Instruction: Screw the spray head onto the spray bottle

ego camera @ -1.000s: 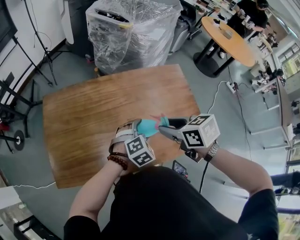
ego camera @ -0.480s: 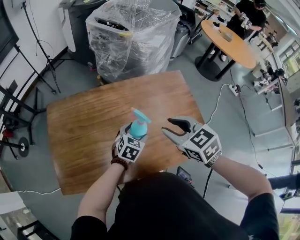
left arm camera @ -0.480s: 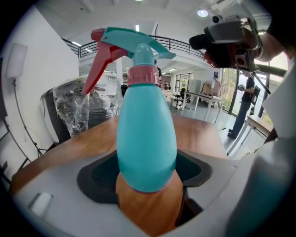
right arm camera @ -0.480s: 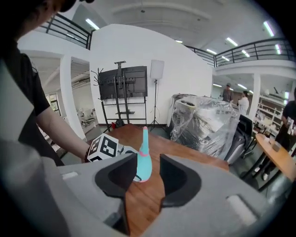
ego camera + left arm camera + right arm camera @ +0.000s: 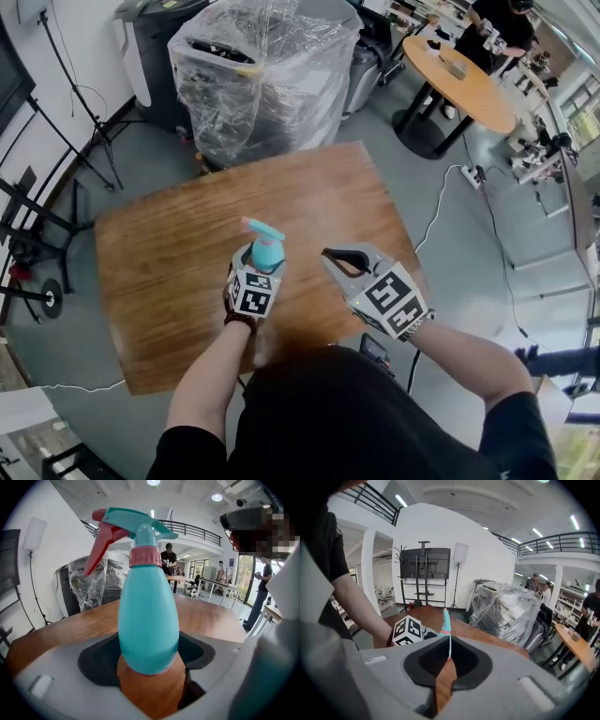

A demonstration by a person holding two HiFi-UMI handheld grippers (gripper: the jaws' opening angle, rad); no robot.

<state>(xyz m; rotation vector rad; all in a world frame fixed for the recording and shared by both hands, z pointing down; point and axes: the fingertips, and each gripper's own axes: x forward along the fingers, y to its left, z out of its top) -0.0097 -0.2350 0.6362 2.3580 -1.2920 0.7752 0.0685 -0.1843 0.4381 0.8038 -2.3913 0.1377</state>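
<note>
The left gripper [image 5: 262, 272] is clamped on the spray bottle [image 5: 147, 620] — its jaws stand wide, one on each side of the rounded teal body, low down near the base. The bottle is upright in that grip. Its spray head [image 5: 126, 524] sits on the neck with the pink collar [image 5: 145, 557] down against the shoulder; how tightly it is screwed I cannot tell. The red trigger [image 5: 98, 545] points to the left in both the left gripper view and the head view. Brown wood shows just under the bottle's base, but whether the base touches it cannot be made out.

The right gripper [image 5: 342, 261] is just beside the bottle, to its right and apart from it. Its jaws have just been closing and are now together, tip against tip, with nothing between them. In the right gripper view only a thin slit is left between them, and beyond it a sliver of the teal bottle and the left gripper's marker cube [image 5: 408, 631] can be seen.

Both grippers are over the near part of the wooden table [image 5: 169, 244]. Behind its far edge stands a bulky machine wrapped in clear plastic [image 5: 258, 75]. Farther off — at the upper right of the head view — there is a round orange table [image 5: 459, 80], and a white cable [image 5: 436, 202] runs across the grey floor.
</note>
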